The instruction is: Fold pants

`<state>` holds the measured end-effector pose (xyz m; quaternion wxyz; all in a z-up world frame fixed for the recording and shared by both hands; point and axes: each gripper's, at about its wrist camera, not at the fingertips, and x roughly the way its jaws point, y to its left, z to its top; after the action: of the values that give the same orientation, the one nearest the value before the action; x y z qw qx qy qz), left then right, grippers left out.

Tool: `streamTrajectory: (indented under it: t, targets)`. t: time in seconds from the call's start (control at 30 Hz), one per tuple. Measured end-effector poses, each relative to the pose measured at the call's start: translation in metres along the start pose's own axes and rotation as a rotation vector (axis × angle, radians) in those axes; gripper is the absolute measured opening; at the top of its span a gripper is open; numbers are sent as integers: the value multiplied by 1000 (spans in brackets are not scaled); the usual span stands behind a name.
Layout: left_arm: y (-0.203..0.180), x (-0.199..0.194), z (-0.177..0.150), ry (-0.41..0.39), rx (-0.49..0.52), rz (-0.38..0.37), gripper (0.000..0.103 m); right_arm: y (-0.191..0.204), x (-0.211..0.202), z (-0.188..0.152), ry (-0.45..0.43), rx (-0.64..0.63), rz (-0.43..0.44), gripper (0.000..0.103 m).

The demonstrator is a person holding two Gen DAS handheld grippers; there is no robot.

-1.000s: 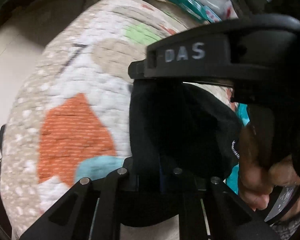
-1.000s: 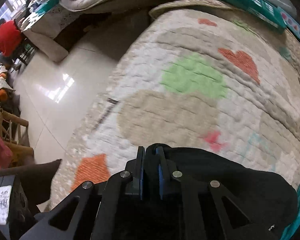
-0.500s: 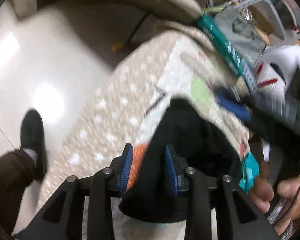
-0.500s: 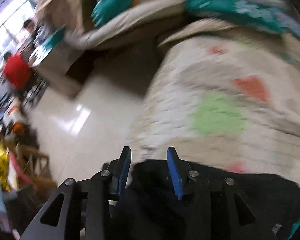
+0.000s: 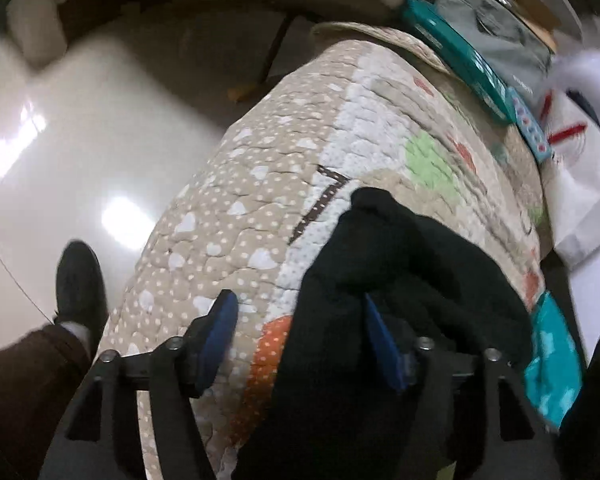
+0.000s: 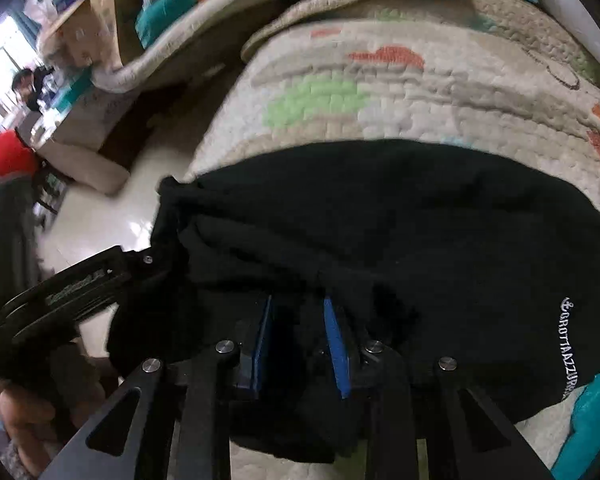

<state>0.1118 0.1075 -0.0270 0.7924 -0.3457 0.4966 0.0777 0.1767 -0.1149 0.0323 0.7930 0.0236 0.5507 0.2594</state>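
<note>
The black pants lie folded in a thick bundle on a quilted patchwork mat, with white lettering near the right edge. In the left wrist view the pants rise as a bunched heap. My left gripper is open wide; black cloth lies loosely between its blue pads and over the right pad. My right gripper stands partly open, with dark cloth lying in the gap between the blue pads. The left gripper's body also shows in the right wrist view, at the pants' left end.
The mat hangs over an edge at the left, with glossy pale floor below. A person's shoe and dark trouser leg stand by that edge. Teal boxes and a white bag lie at the far side.
Both grippers have opened from shut on the pants. The pants have dropped onto the mat in a folded bundle. The left gripper has swung away to the left end.
</note>
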Motion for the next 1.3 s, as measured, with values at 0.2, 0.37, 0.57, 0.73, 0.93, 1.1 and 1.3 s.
streamTrajectory:
  t: [0.2,0.37,0.57,0.73,0.93,1.1,1.3]
  targets:
    - [-10,-26,3,-72,14,-57,65,-73,-89,-47,-261,196,-113,63]
    - [-58,-45,-10,-100,172,-139,65,-156,-95,-104,-269,562,-30,64]
    - [-163,-25,-29,12,488,-147,65,-174,-73,-114,-278,647,45,64]
    - [-258,17,-42,82,764,-86,65,-179,-58,-106,-297,639,53,64]
    - [-342,83,-65,237,1014,-65,65,-180,-52,-103,-357,621,39,64]
    - [-361,144,-95,389,1146,58,65,-176,-48,-94,-352,550,-14,50]
    - [-354,130,-106,303,1255,125,20,-176,-51,-84,-326,523,28,20]
